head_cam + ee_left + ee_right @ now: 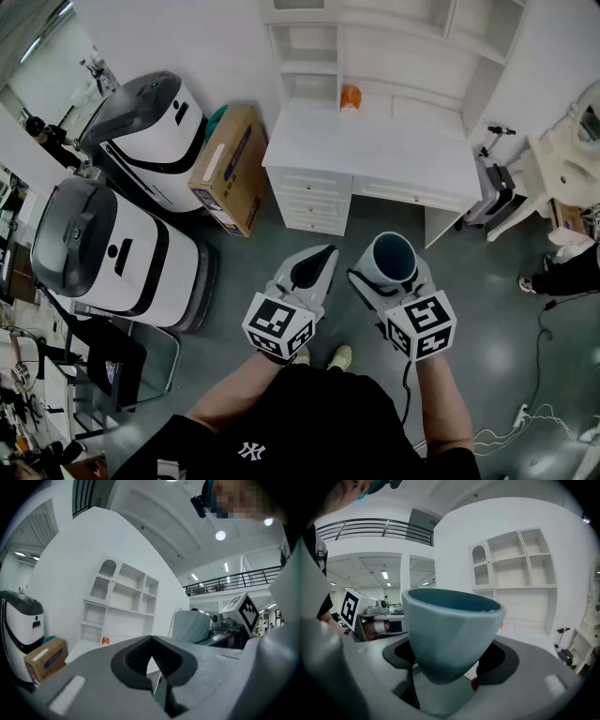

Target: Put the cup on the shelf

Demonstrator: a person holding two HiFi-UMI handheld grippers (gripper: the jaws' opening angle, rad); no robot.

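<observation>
A pale blue-grey cup (390, 260) with a dark teal inside stands upright between the jaws of my right gripper (394, 277), which is shut on it. In the right gripper view the cup (450, 632) fills the middle. My left gripper (314, 272) is held beside it, shut, with nothing between its jaws. In the left gripper view the left gripper (151, 660) shows its dark pads pressed together, and the cup (191, 625) appears at the right. The white shelf unit (394, 37) stands on a white desk (375, 150) ahead, some way off.
A small orange object (350, 97) sits at the back of the desk. A cardboard box (230, 169) leans left of the desk drawers (309, 199). Two white-and-grey machines (103, 248) stand at the left. Cables (548, 319) and a person's shoe lie on the floor at the right.
</observation>
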